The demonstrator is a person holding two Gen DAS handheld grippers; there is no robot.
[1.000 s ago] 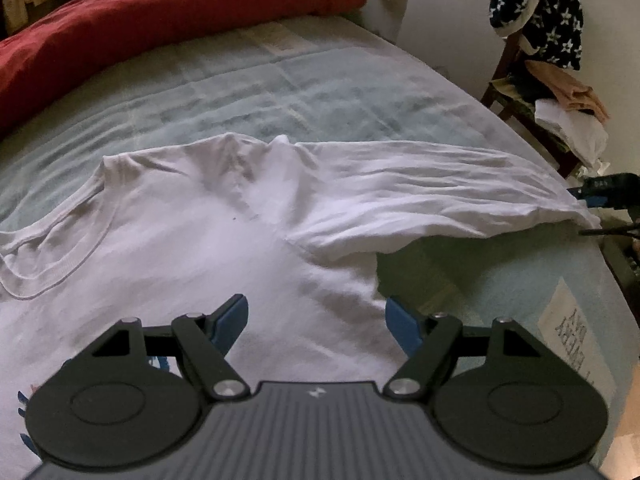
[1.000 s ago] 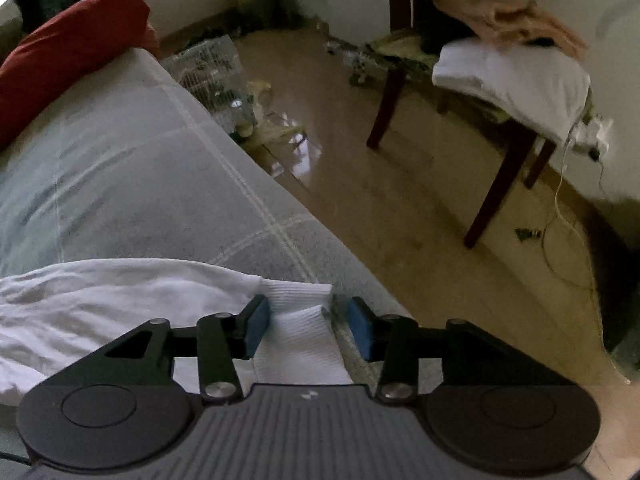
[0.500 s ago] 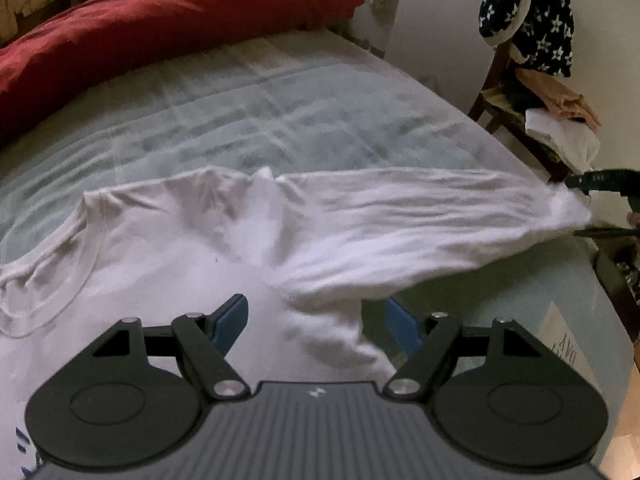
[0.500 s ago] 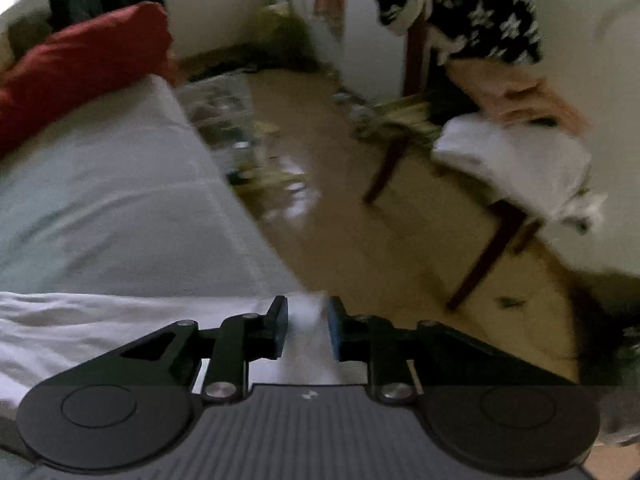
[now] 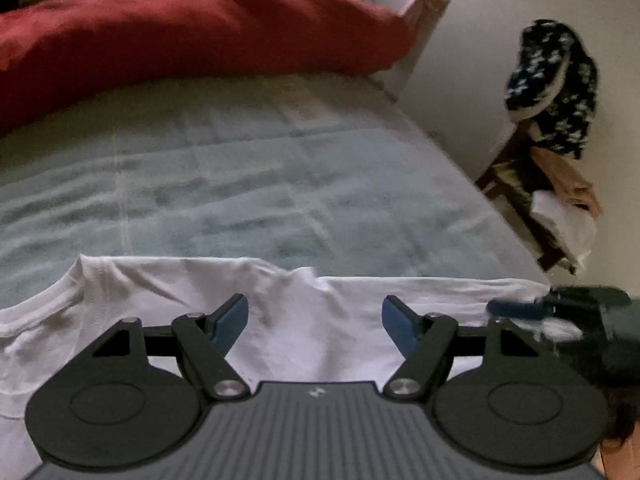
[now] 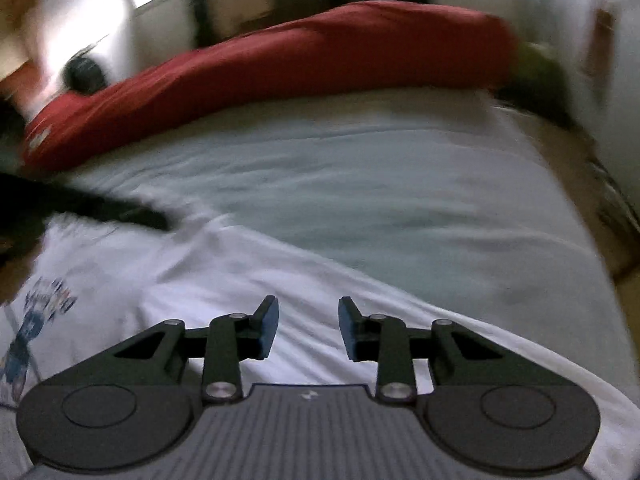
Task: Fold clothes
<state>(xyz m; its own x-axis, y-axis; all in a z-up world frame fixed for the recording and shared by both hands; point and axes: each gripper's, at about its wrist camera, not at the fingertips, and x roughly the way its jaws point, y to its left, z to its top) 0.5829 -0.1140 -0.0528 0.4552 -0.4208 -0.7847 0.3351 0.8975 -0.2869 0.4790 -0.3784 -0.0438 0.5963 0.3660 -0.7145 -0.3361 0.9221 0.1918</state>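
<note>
Shirt [image 5: 312,344] was the thing to watch here: a white long-sleeved one that lay face up on the pale checked bed sheet [image 5: 240,184]. Its neckline [image 5: 44,312] was toward the left of the left wrist view, and one sleeve [image 5: 432,292] was stretched out straight toward the side of the bed where the chair [image 5: 520,200] stood. A small coloured print [image 6: 36,320] showed on its front in the right wrist view.

The left gripper [image 5: 315,320] hovered over the shoulder area with its jaws wide apart and gripped nothing. The right gripper [image 6: 308,328] also had its jaws parted, and only flat white cloth showed under the gap. In the left wrist view some white cloth sat close against it near the cuff. Whether this cloth touched a pad, I could not tell.

Several things could go wrong from this state, in my judgement. With no jaw closed on the fabric, the end of the sleeve was free, and because it reached near the edge of the bed it could slide down over the side. The right wrist view was strongly blurred, which suggests fast movement; a fast pass could catch the cloth and drag it askew. The shoulder had a raised wrinkle just beyond the left gripper, and a fold made over it would press the crease in. Also, nothing pinned the body of the shirt, so any pull on the sleeve could shift the whole garment and make the fold line crooked.
</note>
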